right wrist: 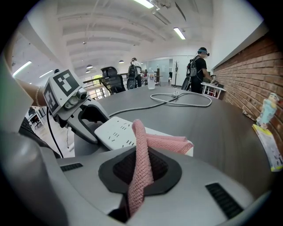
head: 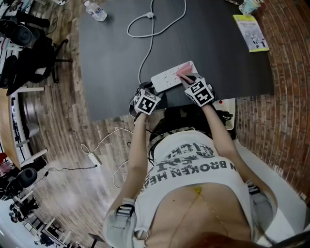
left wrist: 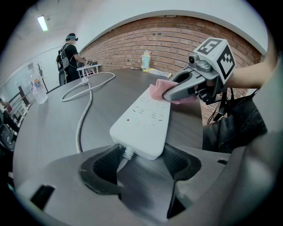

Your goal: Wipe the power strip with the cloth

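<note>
The white power strip lies near the front edge of the dark table, its cable running off to the far side. My left gripper is shut on the strip's cable end, one jaw on each side of it. A pink cloth is pinched in my shut right gripper. It hangs folded over the strip's other end. From the left gripper view, the right gripper presses the cloth onto the strip's far end.
At the table's far left corner stands a water bottle. A yellow booklet and a cup are at the far right. The white cable loops across the middle. A brick wall runs along the right. People stand beyond the table.
</note>
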A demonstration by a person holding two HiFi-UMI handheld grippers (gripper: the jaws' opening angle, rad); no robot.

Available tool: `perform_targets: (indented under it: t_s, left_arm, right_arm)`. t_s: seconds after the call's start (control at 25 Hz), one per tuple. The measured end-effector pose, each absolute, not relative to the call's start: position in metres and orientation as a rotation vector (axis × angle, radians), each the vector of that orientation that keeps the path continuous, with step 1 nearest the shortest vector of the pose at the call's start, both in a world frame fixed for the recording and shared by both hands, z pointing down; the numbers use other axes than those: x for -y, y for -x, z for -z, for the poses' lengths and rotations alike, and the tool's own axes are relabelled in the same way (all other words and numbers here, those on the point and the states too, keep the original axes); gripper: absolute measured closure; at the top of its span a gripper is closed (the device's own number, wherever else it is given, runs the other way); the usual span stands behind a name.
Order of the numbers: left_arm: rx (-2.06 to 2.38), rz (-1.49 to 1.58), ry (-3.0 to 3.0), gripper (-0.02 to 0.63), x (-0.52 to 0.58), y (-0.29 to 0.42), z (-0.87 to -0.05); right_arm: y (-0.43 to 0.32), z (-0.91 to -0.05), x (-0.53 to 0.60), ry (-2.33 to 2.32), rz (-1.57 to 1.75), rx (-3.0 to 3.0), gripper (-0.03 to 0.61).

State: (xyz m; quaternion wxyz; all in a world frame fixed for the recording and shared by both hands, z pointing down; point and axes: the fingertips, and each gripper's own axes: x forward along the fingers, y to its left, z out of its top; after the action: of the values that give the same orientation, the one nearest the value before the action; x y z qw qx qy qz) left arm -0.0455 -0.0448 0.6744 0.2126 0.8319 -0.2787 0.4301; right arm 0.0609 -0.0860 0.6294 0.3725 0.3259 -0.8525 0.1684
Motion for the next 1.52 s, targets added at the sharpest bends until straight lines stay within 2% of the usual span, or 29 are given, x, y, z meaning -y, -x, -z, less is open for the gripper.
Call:
perform_targets:
  t_s: [1.52]
  left_arm:
    - [0.770, -1.194, -2.307, 0.322, 0.043, 0.045, -0.675]
  right_arm:
    - [-0.140, -0.629, 0.104, -1.116, -0.540, 2.099, 0.563]
